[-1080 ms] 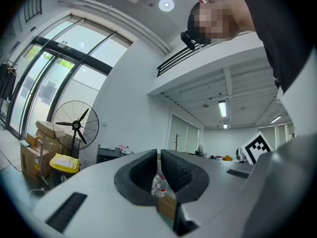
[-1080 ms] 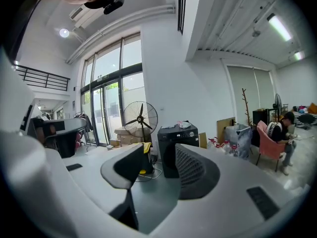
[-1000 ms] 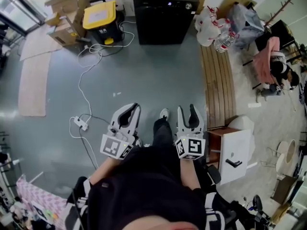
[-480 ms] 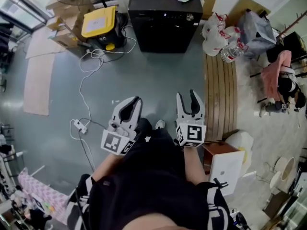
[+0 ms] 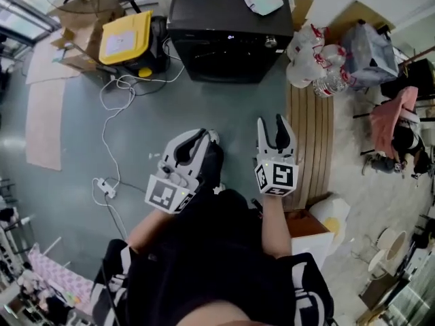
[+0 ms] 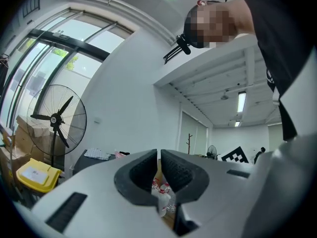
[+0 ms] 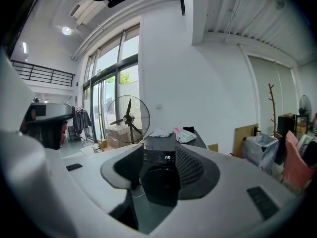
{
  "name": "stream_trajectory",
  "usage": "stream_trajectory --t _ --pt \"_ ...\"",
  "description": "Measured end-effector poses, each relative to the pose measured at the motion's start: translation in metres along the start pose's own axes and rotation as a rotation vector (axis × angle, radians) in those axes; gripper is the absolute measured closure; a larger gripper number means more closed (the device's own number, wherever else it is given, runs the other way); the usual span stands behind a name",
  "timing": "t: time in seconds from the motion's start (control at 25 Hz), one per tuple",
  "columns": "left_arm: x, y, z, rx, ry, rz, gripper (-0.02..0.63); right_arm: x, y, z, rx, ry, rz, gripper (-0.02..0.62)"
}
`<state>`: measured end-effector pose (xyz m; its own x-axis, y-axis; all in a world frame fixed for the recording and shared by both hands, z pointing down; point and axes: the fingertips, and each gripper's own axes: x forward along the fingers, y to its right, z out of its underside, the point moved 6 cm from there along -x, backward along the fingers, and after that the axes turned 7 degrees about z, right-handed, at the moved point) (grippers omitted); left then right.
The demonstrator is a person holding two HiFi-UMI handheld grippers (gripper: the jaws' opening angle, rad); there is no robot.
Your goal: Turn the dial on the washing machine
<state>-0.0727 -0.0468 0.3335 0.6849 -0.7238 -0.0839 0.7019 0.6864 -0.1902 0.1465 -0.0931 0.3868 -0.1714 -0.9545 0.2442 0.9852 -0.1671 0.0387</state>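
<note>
The black washing machine (image 5: 231,26) stands against the far wall, with cloths on its top. Its small silver dial (image 5: 271,42) sits at the right end of the front panel. In the right gripper view the machine (image 7: 161,180) shows between the jaws, its display lit. My right gripper (image 5: 275,125) is open and empty, held out over the floor well short of the machine. My left gripper (image 5: 202,137) is beside it at the left, its jaws shut with only a slit between the pads (image 6: 171,167) and nothing held.
A yellow-lidded bin (image 5: 124,36) and cardboard boxes stand left of the machine. A white cable with a power strip (image 5: 103,185) trails over the floor. Bags and water bottles (image 5: 319,53), a wooden slat bench (image 5: 309,128) and a white cabinet (image 5: 319,216) are at the right. A standing fan (image 7: 128,119) is behind.
The person has walked toward the washing machine, which now looks nearer and larger. Both grippers have come forward with them. The jaws stand as before.
</note>
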Motion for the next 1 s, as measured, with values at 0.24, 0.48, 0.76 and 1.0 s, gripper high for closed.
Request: stream_trajectory --t 0.24,0.48,0.76,1.0 --pt "0.118 -0.094 0.007 -0.041 -0.026 0.030 0.565 0.166 0.041 -0.014 -0.040 -0.035 0.020 0.380" --pt "0.188 -0.141 0.031 -0.057 -0.053 0.022 0.565 0.286 0.088 0.037 -0.095 -0.154 0.056 0.379" --pt "0.262 -0.171 0.066 -0.044 -0.064 -0.022 0.565 0.421 0.149 0.123 -0.143 -0.322 0.070 0.338" --pt "0.306 -0.188 0.100 -0.070 -0.082 -0.085 0.565 0.500 0.189 0.182 -0.208 -0.425 0.095 0.295"
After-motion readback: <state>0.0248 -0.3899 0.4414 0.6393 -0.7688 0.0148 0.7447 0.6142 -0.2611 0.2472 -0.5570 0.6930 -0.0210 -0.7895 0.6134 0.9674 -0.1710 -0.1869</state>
